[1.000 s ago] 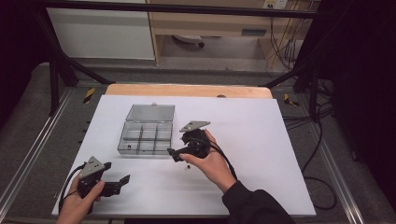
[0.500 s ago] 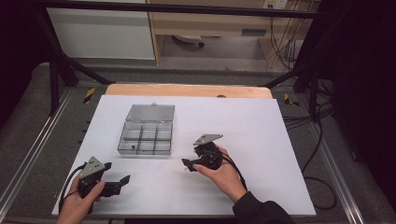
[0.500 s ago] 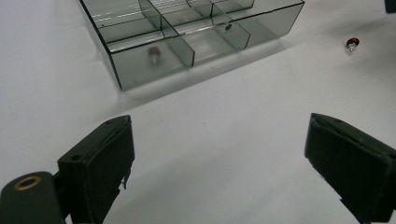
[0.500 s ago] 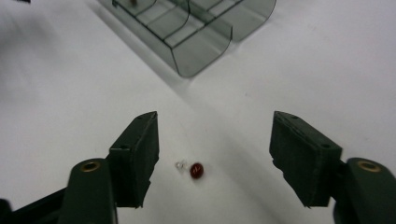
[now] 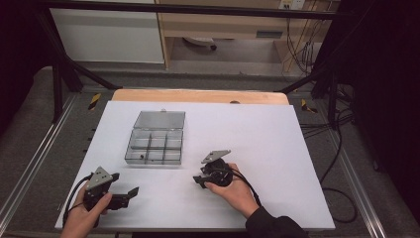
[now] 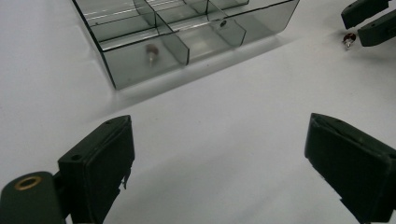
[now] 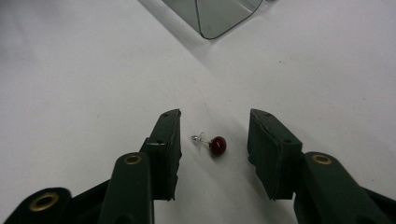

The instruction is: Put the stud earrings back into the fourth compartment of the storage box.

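We see a small earring (image 7: 212, 143) with a dark red bead lying flat on the white desk (image 5: 277, 144), just in front of the compartment box (image 5: 156, 139) and off its near right corner. Its long axis runs across the right gripper view: the red bead is at the right end, and the thin metal post with a clear backing points left, toward the left-hand jaw. The right gripper (image 7: 214, 149) is set low over the desk with its jaws part-way open, one on each side of the earring and touching neither end. In the left gripper view the same earring (image 6: 348, 39) shows as a tiny red speck beside the tips of the right gripper (image 6: 366, 21).

The left gripper (image 5: 130, 194) is near the desk's front edge, well to the left of the box's near side, its jaws spread wide with bare desk between them.

The box is clear grey plastic with its lid open, standing up at the far side. One front compartment holds a small item (image 6: 150, 50), blurred through the wall, and we cannot tell what it is. A dark dot (image 6: 223, 23) shows on a divider farther in. In the right gripper view just one box corner (image 7: 219, 16) shows, cut off by the top edge. We can read no writing anywhere.
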